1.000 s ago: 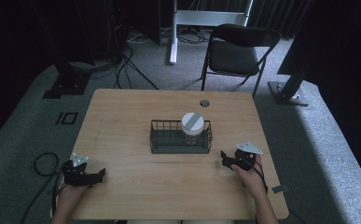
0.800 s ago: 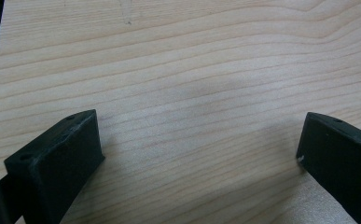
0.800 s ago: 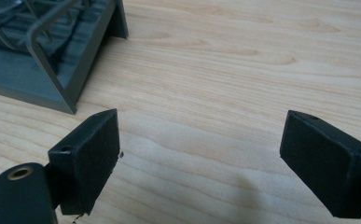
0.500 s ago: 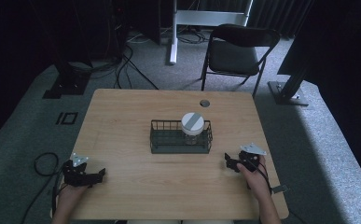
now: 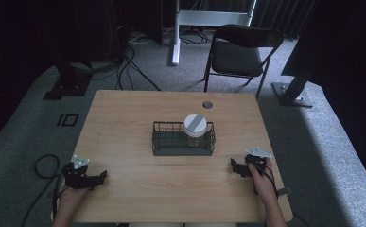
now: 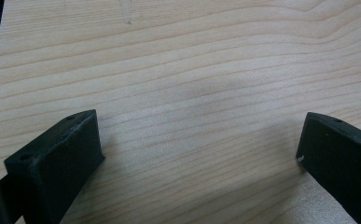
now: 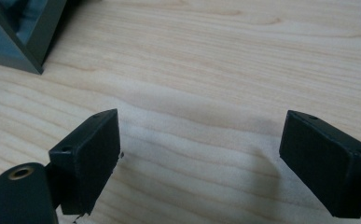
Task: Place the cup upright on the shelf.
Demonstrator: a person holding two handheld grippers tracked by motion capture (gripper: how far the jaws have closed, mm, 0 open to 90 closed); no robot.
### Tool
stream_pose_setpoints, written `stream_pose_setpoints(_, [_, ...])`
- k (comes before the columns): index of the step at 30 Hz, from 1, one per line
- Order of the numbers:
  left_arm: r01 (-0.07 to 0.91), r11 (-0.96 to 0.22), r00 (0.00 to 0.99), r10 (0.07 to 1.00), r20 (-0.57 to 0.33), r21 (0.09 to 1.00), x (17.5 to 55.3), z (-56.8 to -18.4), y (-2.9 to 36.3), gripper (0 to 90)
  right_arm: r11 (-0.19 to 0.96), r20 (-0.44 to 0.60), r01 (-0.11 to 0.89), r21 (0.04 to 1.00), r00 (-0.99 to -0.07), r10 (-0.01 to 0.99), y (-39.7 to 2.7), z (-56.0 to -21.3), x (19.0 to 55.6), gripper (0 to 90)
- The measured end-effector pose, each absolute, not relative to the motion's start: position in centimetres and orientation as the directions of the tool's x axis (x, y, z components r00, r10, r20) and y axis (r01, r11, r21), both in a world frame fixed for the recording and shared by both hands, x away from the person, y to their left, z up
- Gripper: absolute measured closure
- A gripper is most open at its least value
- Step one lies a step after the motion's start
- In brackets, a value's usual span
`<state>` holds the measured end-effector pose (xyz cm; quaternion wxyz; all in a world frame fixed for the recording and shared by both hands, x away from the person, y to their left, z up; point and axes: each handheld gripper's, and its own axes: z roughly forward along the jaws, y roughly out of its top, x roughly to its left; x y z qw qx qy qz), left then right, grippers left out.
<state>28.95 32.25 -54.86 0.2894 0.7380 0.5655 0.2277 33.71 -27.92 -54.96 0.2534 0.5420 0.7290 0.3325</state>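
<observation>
While the jar (image 5: 195, 130) is sitting in the right end of the wire basket (image 5: 161, 140) at mid-table, the right gripper (image 5: 238, 167) is drawing back toward the near edge, suggesting placement is finished. The left gripper (image 5: 98, 177) is resting wide open, empty. The right gripper view is catching the basket's corner beyond gaping, empty jaws.

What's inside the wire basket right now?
A jar with a white lid stands upright at the right end of the basket. The rest looks empty. The jar's contents can't be seen under the lid.
</observation>
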Motion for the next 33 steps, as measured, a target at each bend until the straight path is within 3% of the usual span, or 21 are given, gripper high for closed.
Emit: stream_pose_setpoints(33, [0.702, -0.193, 0.257, 0.966, 0.009, 0.685, 28.95, -54.87, 32.25, 0.1, 0.198, 0.011, 0.662, 0.723, -0.296, 0.955, -28.09, -55.15, 34.0, 11.3])
